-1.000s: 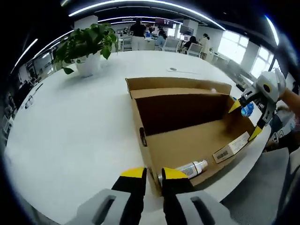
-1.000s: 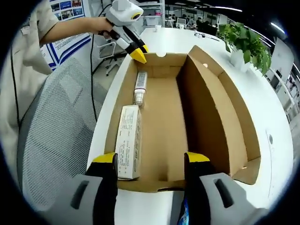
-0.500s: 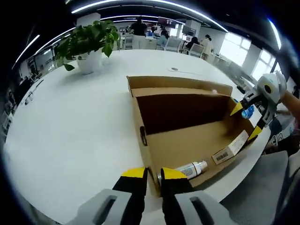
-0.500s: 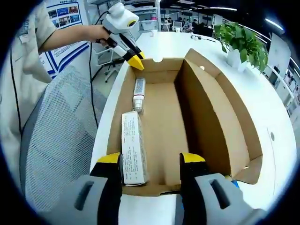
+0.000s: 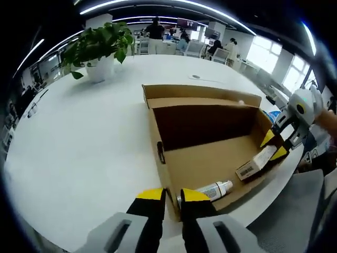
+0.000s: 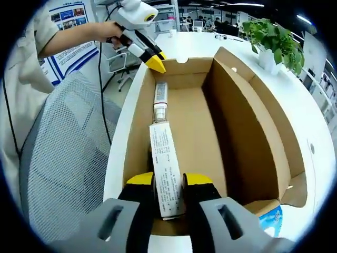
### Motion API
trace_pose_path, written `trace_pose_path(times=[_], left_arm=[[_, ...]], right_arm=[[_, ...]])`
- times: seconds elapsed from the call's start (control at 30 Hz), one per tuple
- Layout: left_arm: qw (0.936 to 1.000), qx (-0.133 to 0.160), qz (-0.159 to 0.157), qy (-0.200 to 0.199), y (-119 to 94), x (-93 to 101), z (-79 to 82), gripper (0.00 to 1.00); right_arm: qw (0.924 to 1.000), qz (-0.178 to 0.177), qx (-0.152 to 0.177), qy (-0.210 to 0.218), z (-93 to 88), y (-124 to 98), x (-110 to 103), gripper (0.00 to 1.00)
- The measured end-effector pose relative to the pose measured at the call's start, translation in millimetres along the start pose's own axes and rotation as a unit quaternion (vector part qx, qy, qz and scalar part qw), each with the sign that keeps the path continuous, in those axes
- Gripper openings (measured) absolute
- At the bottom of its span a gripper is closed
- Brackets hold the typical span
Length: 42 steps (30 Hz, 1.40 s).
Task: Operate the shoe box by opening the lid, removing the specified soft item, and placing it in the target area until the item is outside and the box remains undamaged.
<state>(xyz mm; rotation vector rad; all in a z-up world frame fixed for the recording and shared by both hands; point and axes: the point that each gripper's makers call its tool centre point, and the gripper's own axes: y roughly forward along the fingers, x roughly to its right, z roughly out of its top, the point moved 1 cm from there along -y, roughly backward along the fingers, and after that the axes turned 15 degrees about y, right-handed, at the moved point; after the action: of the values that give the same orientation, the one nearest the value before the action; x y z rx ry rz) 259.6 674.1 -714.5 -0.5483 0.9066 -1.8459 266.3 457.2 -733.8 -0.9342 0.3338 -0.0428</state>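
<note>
An open brown cardboard shoe box (image 5: pixel 205 124) lies on the white table (image 5: pixel 79 142), lid folded back. Inside lie a white tube (image 5: pixel 210 190) and a long white printed carton (image 5: pixel 253 164). My left gripper (image 5: pixel 172 196) is shut on the box's near end wall. In the right gripper view it shows at the box's (image 6: pixel 247 121) far end as the left gripper (image 6: pixel 155 62), held by a hand. My right gripper (image 6: pixel 168 182) is shut on the near end of the carton (image 6: pixel 164 158), with the tube (image 6: pixel 159 97) beyond it. It reaches into the box from the right as the right gripper (image 5: pixel 274 145).
A potted plant (image 5: pixel 97 50) stands at the table's far side, also visible as the plant (image 6: pixel 274 39). A grey mesh chair (image 6: pixel 58 158) sits against the table edge beside the box. A blue packet (image 6: pixel 271 219) lies outside the box's near corner. People and desks fill the background.
My right gripper's jaws have shut on the carton, which has swung toward the box's middle and now lies in line with the tube. The left gripper keeps its hold.
</note>
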Motion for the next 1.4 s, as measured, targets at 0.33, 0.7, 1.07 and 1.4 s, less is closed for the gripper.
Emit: trace_pose_path(times=[0.33,0.7,1.07,1.4], left_arm=[[1.0000,0.002,0.000,-0.003,0.0,-0.3,-0.1,0.11],[1.0000,0.000,0.000,-0.004,-0.1,-0.5,-0.1,0.11],[0.9999,-0.001,-0.001,-0.011,0.3,-0.4,-0.7,0.11],[0.9999,-0.001,0.004,-0.014,0.0,-0.7,-1.1,0.10]], right_arm=[[0.9998,-0.007,0.009,0.015,9.3,-9.9,-2.2,0.16],[0.9994,-0.012,0.033,-0.002,29.7,-30.6,-12.8,0.16],[0.9980,-0.023,0.057,-0.018,52.9,-63.7,-15.6,0.16],[0.9958,-0.036,0.079,-0.028,70.9,-99.9,-14.3,0.16]])
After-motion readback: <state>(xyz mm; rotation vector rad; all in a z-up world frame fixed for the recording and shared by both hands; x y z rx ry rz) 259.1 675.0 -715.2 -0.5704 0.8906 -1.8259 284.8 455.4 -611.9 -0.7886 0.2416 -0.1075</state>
